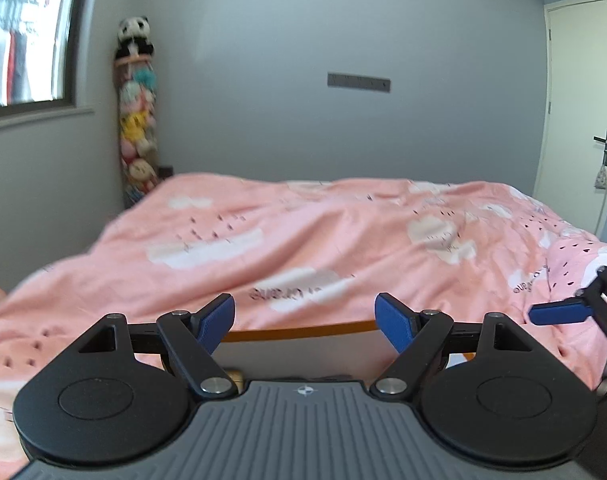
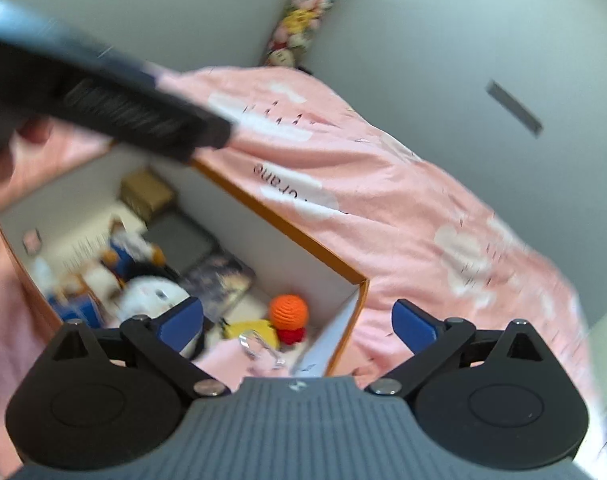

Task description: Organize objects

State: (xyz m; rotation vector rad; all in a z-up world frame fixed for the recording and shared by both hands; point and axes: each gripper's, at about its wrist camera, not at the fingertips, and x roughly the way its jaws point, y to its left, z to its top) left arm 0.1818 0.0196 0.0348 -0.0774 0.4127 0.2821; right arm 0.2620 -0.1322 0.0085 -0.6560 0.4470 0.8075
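An open box with an orange rim [image 2: 279, 224] sits on a bed; its rim also shows in the left wrist view [image 1: 303, 334]. Inside lie an orange crocheted ball [image 2: 288, 309], a yellow toy [image 2: 249, 330], a white plush [image 2: 151, 290], a book [image 2: 219, 280] and a tan box [image 2: 145, 194]. My right gripper [image 2: 297, 322] is open and empty above the box's near right corner. My left gripper [image 1: 304, 314] is open and empty over the box's far edge. It crosses the right wrist view as a dark blurred bar [image 2: 115, 108]. The right gripper's blue fingertip [image 1: 559, 314] shows at the left view's right edge.
A pink quilt with white clouds [image 1: 303, 236] covers the bed around the box. A tall tube of plush toys [image 1: 137, 120] topped by a panda stands in the far left corner. A window [image 1: 23, 36] is on the left and a white door [image 1: 579, 112] on the right.
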